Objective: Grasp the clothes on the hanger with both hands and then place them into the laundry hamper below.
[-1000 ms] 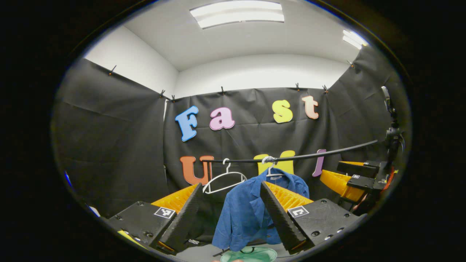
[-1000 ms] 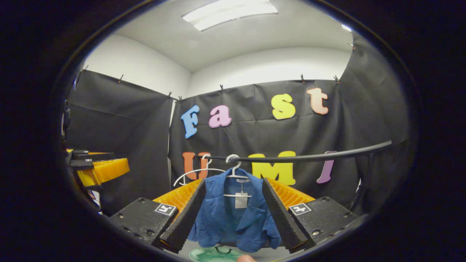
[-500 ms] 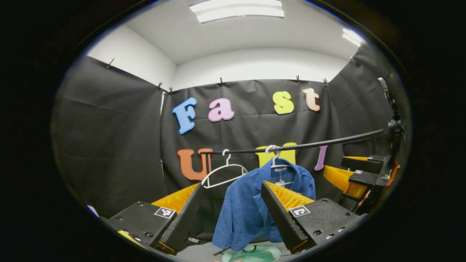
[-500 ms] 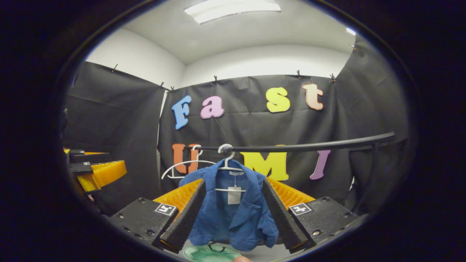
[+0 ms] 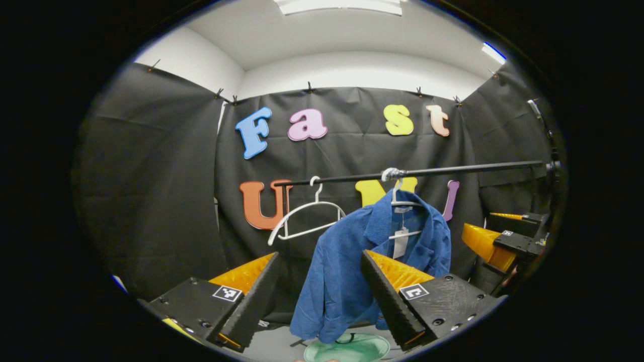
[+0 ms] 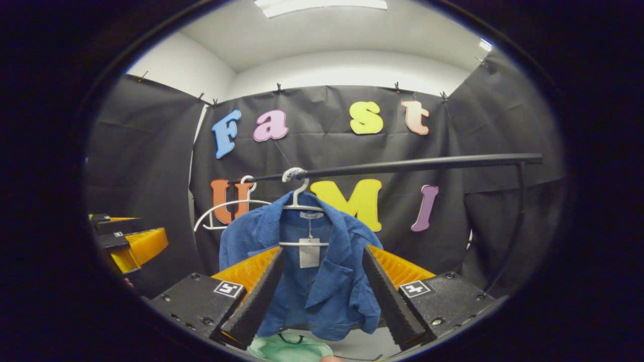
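Note:
A blue jacket (image 5: 347, 266) (image 6: 312, 276) hangs on a white hanger (image 6: 302, 201) from a black rail (image 6: 402, 165), with a white tag at its collar. Under it sits a pale green hamper (image 5: 347, 348) (image 6: 282, 348). My left gripper (image 5: 319, 289) is open, short of the jacket's left side, and the jacket's sleeve shows between its black fingers (image 5: 387, 301). My right gripper (image 6: 319, 289) is open too, facing the jacket's front from a short way off. In the left gripper view the right gripper (image 5: 498, 241) stands off to the right. The left gripper (image 6: 128, 244) sits far left in the right gripper view.
A bare white hanger (image 5: 307, 218) (image 6: 221, 211) hangs on the rail to the left of the jacket. The rail's upright post (image 6: 520, 201) stands at the right. Black cloth walls close the booth behind and on both sides.
The rail and jacket now sit higher and larger in both views. Both grippers stayed open and have tilted down and closed in on the jacket.

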